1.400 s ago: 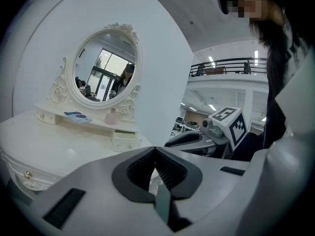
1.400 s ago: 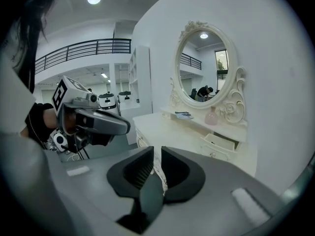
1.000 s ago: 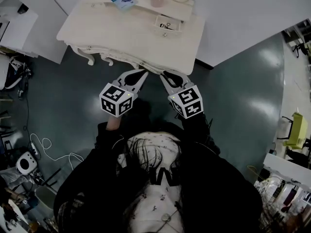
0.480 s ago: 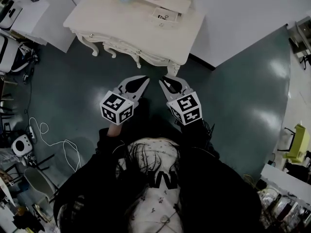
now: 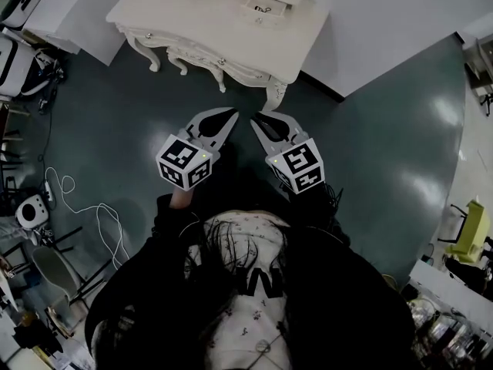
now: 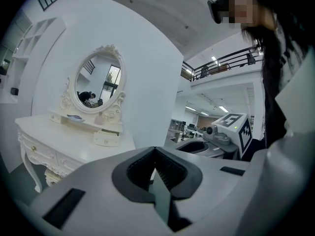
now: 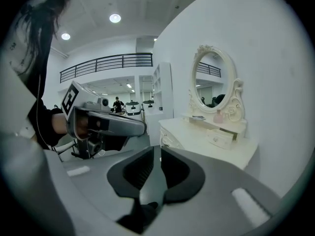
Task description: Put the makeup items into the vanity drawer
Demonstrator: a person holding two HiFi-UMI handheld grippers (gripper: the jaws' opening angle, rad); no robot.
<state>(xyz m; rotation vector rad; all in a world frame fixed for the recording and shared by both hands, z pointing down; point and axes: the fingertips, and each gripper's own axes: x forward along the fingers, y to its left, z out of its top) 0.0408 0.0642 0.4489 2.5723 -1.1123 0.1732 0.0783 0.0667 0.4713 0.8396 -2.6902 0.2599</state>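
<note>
The white vanity table [image 5: 208, 29] stands at the top of the head view, a step ahead of me. A small drawer [image 5: 266, 8] on its top stands open with small dark items inside. In the left gripper view a pink bottle [image 6: 100, 118] and a blue packet [image 6: 75, 117] sit on the shelf under the oval mirror [image 6: 98, 82]. My left gripper [image 5: 231, 114] and right gripper [image 5: 256, 119] hang side by side over the floor, short of the table's front edge. Both are shut and hold nothing.
A white wall [image 5: 385, 21] runs behind and to the right of the vanity. Cables [image 5: 85, 222] and a small white device [image 5: 31, 210] lie on the dark floor at left. A yellow-green chair [image 5: 470, 218] stands at far right.
The vanity has slid up and away in the head view, so I stand farther back from it. Both grippers keep their shut pose side by side.
</note>
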